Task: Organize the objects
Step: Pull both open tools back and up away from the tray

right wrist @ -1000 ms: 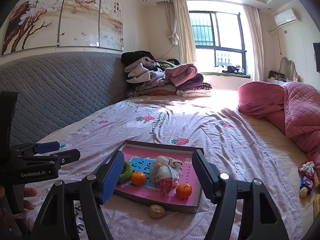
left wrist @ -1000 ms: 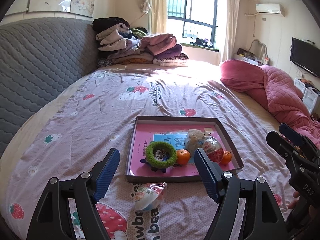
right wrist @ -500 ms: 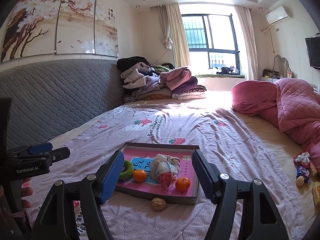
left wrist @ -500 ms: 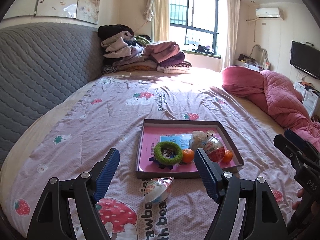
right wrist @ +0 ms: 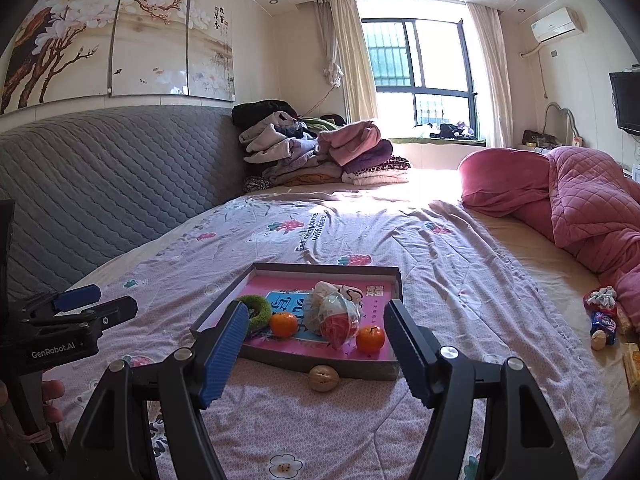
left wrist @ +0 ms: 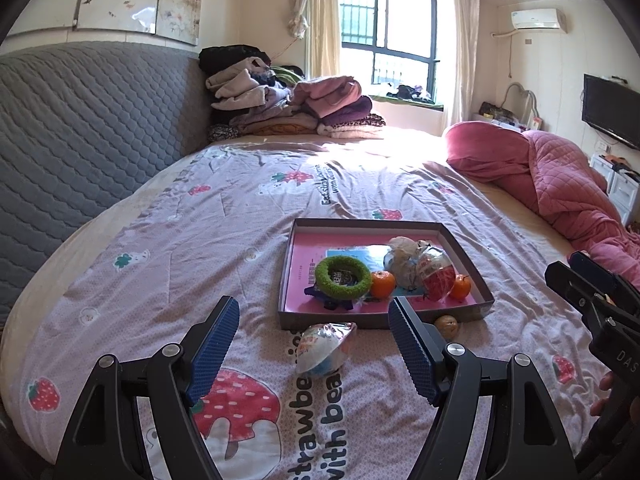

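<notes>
Ideally, the spread, empty left gripper drops squarely over the crinkly plastic-wrapped toy egg beside the shallow pink-lined cardboard tray; the right gripper hangs spread too.

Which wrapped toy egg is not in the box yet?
The pale wrapped egg on the bedspread, just in front of the box, between the left tongs. The red wrapped egg already sits inside, between two oranges.

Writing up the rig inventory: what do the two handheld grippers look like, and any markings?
Both match: black angular frames with silver pivot screws and blue ribbed pads. The left gripper has "GenRobot.AI" printed in white on its side, as the right wrist view shows. The right gripper shows "DAS" lettering in the left wrist view. No cables visible. Bare fingers hold each one.
</notes>
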The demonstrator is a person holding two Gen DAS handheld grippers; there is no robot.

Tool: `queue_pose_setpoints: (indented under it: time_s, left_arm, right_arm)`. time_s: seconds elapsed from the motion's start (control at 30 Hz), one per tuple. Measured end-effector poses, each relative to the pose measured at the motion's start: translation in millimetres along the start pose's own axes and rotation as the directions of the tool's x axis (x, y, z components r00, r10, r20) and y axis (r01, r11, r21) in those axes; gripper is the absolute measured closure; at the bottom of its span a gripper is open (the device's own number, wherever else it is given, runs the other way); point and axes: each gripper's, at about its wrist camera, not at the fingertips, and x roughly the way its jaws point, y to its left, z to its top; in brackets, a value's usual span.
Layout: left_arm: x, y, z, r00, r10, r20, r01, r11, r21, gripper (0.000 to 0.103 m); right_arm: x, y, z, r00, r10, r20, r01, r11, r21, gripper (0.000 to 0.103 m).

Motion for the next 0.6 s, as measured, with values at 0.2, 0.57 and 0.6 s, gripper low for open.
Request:
queue_pose_setpoints:
  time_s: [0.2,0.57,0.6]
  left_arm:
    - [8,-3,-14,0.999,-0.008,-0.033,0.008,1.0,0.007,0.025]
    - [13,-8,-29,0.997,-0.028,-0.072,0.03,0.999,0.03,0.025]
    - [13,-8,-30,0.997,-0.027,-0.076,0.03,0.999,0.031,0.025]
  right_arm:
    - [3,5,-9,0.999,-0.004,-0.032,0.004,1.0,-0.009,0.033]
    - [7,13,-24,0.997,0.0,-0.081,-0.001,1.0,-0.017,0.033]
    - [7,14,-25,0.996,0.001,-0.085,-0.003,1.0,-0.018,0.033]
